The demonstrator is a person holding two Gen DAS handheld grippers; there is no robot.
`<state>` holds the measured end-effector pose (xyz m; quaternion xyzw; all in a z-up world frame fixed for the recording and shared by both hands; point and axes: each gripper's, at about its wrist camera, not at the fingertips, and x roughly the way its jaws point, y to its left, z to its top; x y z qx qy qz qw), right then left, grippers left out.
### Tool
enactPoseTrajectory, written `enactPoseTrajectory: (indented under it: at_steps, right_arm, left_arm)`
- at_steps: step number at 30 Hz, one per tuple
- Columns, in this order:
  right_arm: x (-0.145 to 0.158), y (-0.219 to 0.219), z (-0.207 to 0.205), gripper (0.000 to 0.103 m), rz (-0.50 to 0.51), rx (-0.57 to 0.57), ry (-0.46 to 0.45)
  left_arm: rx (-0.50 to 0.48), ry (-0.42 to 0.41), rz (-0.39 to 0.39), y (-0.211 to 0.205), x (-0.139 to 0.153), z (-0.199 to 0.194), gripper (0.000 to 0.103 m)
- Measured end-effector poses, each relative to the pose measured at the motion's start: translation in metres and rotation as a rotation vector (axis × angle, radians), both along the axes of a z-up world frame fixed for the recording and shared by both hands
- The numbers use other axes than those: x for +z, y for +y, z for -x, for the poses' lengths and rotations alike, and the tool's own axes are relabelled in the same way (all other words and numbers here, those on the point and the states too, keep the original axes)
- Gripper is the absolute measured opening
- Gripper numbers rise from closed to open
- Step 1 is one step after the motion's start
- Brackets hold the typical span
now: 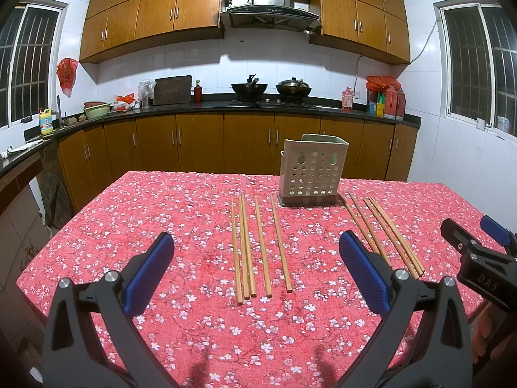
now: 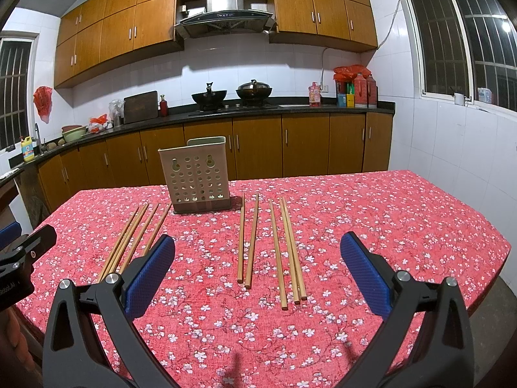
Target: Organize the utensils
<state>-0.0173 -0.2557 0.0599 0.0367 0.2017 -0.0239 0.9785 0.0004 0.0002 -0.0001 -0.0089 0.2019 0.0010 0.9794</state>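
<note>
Two groups of wooden chopsticks lie on a red floral tablecloth. The left group (image 1: 258, 245) lies ahead of my left gripper (image 1: 257, 271); the right group (image 2: 274, 245) lies ahead of my right gripper (image 2: 257, 271). A beige perforated utensil holder (image 1: 311, 174) stands upright behind them, also in the right wrist view (image 2: 197, 174). Both grippers are open and empty, held above the near part of the table. The right gripper also shows at the right edge of the left wrist view (image 1: 475, 252).
The table (image 1: 129, 226) ends at a near edge below the grippers and drops off at the left and right. Kitchen cabinets and a counter with woks (image 1: 271, 90), bottles and a cutting board run along the back wall.
</note>
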Motion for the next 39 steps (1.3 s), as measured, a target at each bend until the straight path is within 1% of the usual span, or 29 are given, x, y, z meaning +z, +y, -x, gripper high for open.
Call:
enactPoseTrajectory:
  at_steps: [24,27,29,31,32,34,36,39]
  right_arm:
    - [0.0,0.0,0.0,0.101,-0.009,0.003,0.004]
    - [-0.002,-0.004,-0.003,0.101,-0.027,0.004,0.025]
    - [-0.005,-0.014,-0.011,0.1,-0.04,-0.011,0.058]
    - [-0.015,-0.023,-0.023,0.09,-0.051,-0.031,0.107]
    - [-0.021,-0.03,-0.03,0.087,-0.059,-0.046,0.148]
    - [-0.029,-0.038,-0.042,0.073,-0.084,-0.056,0.21]
    - [-0.04,-0.05,-0.058,0.067,-0.122,-0.076,0.287]
    - [-0.051,-0.064,-0.072,0.061,-0.149,-0.101,0.341]
  left_arm:
    - [0.003,0.005,0.0,0.0,0.0,-0.001,0.099]
    - [0.019,0.025,0.0,0.003,-0.002,-0.004,0.099]
    - [0.036,0.049,-0.001,0.007,-0.006,-0.01,0.099]
    - [0.055,0.081,-0.001,0.014,-0.009,-0.016,0.099]
    - [0.06,0.095,0.001,0.016,-0.01,-0.02,0.099]
    - [0.068,0.127,0.007,0.024,-0.013,-0.027,0.099]
    - [0.08,0.156,0.009,0.034,-0.018,-0.037,0.099]
    - [0.09,0.185,0.012,0.043,-0.021,-0.052,0.099]
